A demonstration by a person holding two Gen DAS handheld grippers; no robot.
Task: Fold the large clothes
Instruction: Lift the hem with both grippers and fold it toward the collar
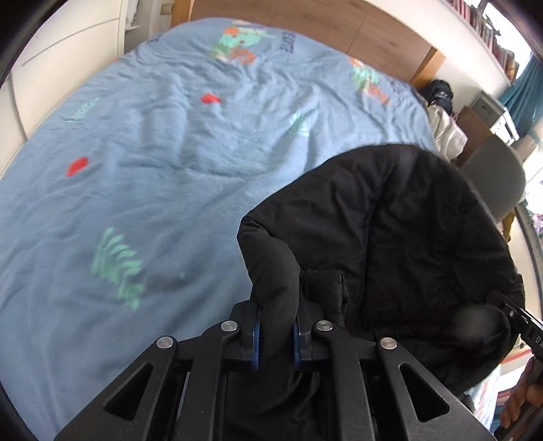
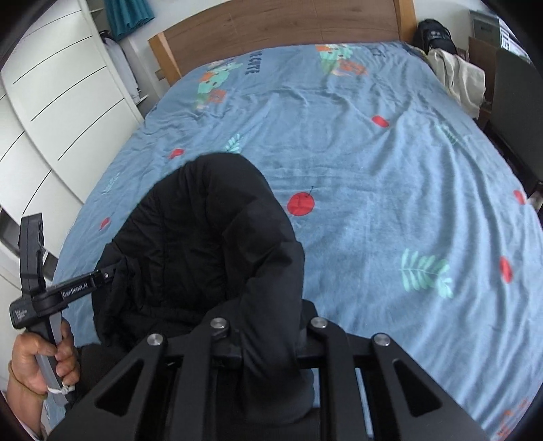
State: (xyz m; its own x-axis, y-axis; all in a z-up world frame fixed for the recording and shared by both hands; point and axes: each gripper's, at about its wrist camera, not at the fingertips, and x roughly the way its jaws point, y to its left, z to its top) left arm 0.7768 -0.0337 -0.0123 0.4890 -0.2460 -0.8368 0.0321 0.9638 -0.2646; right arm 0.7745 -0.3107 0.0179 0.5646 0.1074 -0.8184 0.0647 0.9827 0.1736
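Two grippers are clamped on one black padded jacket (image 1: 390,237), which is held bunched above the near edge of the bed (image 1: 152,169). In the left wrist view the left gripper (image 1: 275,336) is seen nearly shut, its blue-padded fingers (image 1: 255,342) pinching a thick roll of the jacket's edge. In the right wrist view the right gripper (image 2: 269,342) is likewise closed tight on a rounded fold of the same jacket (image 2: 203,237), its pads hidden by the cloth. The left gripper's handle is gripped by a hand (image 2: 40,359) at the near left of that view.

Little of the folding is judged done: the garment is gathered in a loose hump, not spread flat, and no neat fold is seen. Laying it out, bringing in the sleeves and folding the body are judged to remain.

The jacket is matte, puffy and quilted, with soft bulging seams. The bed cover is light blue, softly creased, printed with red fruit and green leaves. A wooden headboard (image 2: 278,30) is seen at the far end
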